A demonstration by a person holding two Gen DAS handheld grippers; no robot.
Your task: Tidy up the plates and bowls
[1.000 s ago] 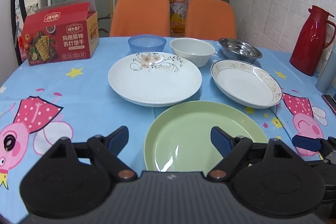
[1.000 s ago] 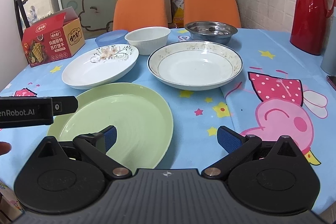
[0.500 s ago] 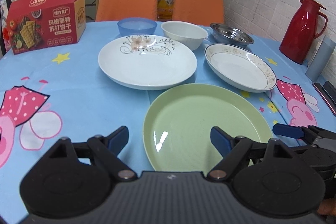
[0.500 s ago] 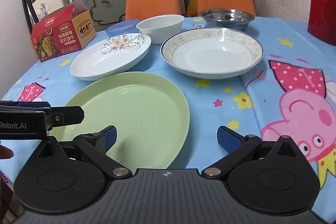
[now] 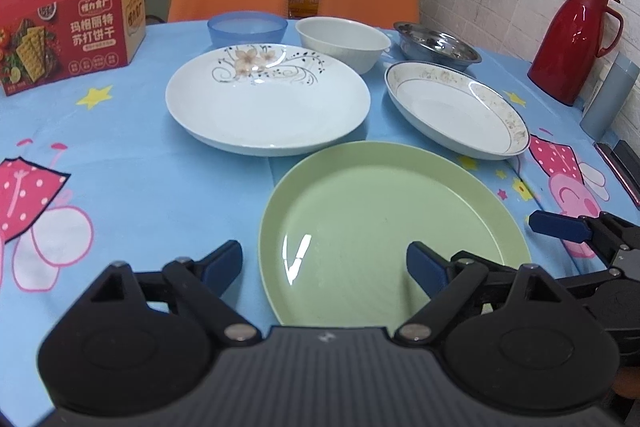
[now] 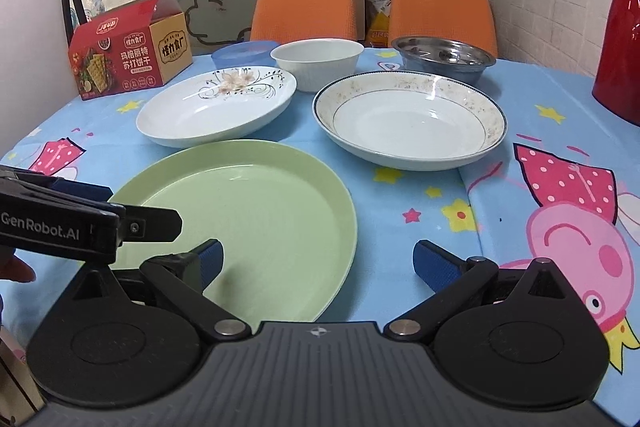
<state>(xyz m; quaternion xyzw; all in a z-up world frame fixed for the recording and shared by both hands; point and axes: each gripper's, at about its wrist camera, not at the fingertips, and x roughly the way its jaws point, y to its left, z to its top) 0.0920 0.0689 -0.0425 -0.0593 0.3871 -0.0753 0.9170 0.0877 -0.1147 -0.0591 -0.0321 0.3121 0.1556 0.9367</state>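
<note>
Three plates, green plate (image 5: 384, 227) lowest in frame, and three bowls, white bowl (image 5: 342, 41) upper centre; left claw (image 5: 324, 263) and right claw (image 6: 318, 261) both wide, empty.

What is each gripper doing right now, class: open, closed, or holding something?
Left gripper: open, holding nothing, fingers either side of the green plate's near rim.
Right gripper: open, holding nothing.

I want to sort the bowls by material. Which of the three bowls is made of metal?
The steel bowl, rightmost in the back row. It is shiny and reflective; the white bowl and blue bowl are not.
</note>
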